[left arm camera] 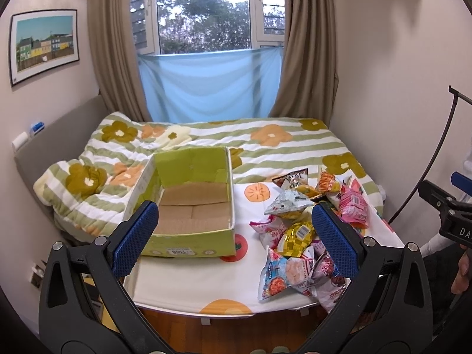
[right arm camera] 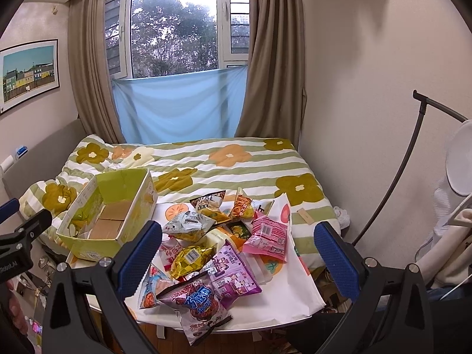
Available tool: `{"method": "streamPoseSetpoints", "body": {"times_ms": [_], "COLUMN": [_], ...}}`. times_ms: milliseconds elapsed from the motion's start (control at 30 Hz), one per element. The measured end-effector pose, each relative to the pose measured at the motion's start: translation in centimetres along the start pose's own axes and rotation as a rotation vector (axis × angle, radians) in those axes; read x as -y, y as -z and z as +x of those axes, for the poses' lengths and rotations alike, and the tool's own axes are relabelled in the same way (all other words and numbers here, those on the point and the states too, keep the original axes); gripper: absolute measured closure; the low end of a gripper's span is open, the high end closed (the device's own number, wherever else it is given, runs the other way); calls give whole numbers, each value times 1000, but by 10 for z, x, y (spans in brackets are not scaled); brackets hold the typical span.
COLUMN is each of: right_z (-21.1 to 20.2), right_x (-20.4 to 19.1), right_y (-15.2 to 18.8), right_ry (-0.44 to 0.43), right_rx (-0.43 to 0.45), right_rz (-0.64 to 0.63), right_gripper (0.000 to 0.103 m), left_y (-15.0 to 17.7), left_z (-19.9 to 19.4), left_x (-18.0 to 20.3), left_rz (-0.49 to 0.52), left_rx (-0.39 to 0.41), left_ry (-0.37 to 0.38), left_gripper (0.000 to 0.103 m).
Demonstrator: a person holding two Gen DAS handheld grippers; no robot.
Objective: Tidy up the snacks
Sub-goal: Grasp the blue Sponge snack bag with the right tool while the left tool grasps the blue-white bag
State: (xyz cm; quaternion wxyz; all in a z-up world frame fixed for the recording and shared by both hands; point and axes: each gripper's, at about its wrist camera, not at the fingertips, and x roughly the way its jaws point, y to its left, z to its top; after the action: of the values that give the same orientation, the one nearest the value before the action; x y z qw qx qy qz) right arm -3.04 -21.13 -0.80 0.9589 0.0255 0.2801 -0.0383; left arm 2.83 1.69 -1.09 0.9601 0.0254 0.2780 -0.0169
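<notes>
From the left wrist view I hold the left gripper (left arm camera: 234,236) above the near edge of the worktop (left arm camera: 183,283), its fingers (left arm camera: 137,236) wide apart and clamped on nothing. The green cardboard box (left arm camera: 191,237) sits at the left of the worktop, open and empty, its far wall against the bed (left arm camera: 280,144). The snack pile (left arm camera: 298,236) lies loose to its right, just beside the box. I judge nothing is sorted yet; the first pick is in hand. From the right wrist view the right gripper (right arm camera: 237,253) hovers over the pile, fingers (right arm camera: 334,252) likewise spread and empty. The purple packet (right arm camera: 233,271) and the dark packet (right arm camera: 197,303) lie nearest, the dark one overhanging the worktop's near edge. The next move calls for lowering onto a top packet, closing gently, then carrying it left into the box. There is open room above; the wall stands close on the right.
</notes>
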Motion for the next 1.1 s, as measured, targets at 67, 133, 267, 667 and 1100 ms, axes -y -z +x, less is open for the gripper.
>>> {"method": "streamPoseSetpoints", "body": {"times_ms": [67,133,267,667,1100], "right_z": [6,14,36,115,171], "right_x": [-1,-1,-2,-18,-43], "right_y": [2,8,23,104,153], "right_ry": [-6,-16,-37,-195,-391], "right_rx": [-21,-50,-121,-326,-435], "right_rz": [-4,-10,-27,-123,-255], "right_gripper": [0,0,0,0,1], "left_y": [2,7,26,113,151], "left_z": [9,26,65,200,267], "left_x": [-5,-9,-13,7,39], "left_rz": [-2,5,33,86,33], "left_rx": [-25,-77,-192,-489,-654], "left_ry": [14,41,104,400,596], "left_gripper": [0,0,0,0,1]}}
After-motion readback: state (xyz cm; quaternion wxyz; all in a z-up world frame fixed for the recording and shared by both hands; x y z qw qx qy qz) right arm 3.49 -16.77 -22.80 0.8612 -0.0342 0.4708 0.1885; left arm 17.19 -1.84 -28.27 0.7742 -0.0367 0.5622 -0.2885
